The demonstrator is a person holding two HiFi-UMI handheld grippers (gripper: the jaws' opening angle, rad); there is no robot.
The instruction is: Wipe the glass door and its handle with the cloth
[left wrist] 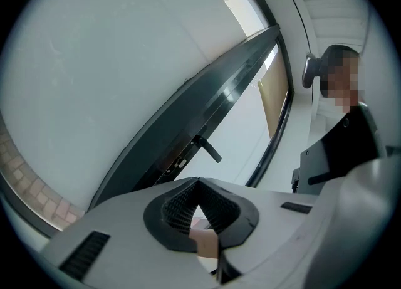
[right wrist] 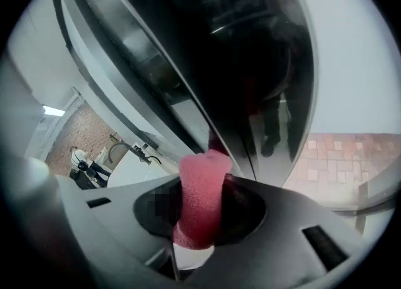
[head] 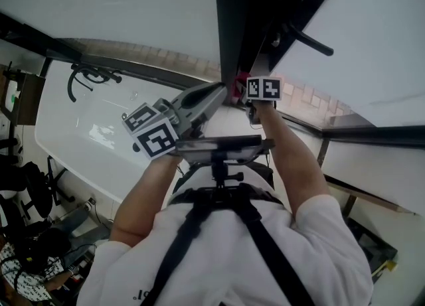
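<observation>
The dark door frame (head: 229, 19) runs down the middle of the head view, with pale glass (head: 133, 6) on both sides of it. A black lever handle (head: 309, 39) sticks out to the frame's right. My right gripper (head: 243, 92) is shut on a pink cloth (head: 240, 83) and holds it against the frame's lower end. In the right gripper view the cloth (right wrist: 200, 200) stands up between the jaws of the right gripper (right wrist: 203, 184), touching the dark frame (right wrist: 207, 49). My left gripper (head: 219, 90) points at the same spot. Its jaws (left wrist: 198, 184) are shut and hold nothing, below the handle (left wrist: 208, 148).
A person in dark clothes (left wrist: 344, 143) stands to the right in the left gripper view. Brick paving (right wrist: 332, 156) shows through the glass. Another black handle (head: 89, 76) sits on the white panel at left. People and gear (head: 26, 265) are at the bottom left.
</observation>
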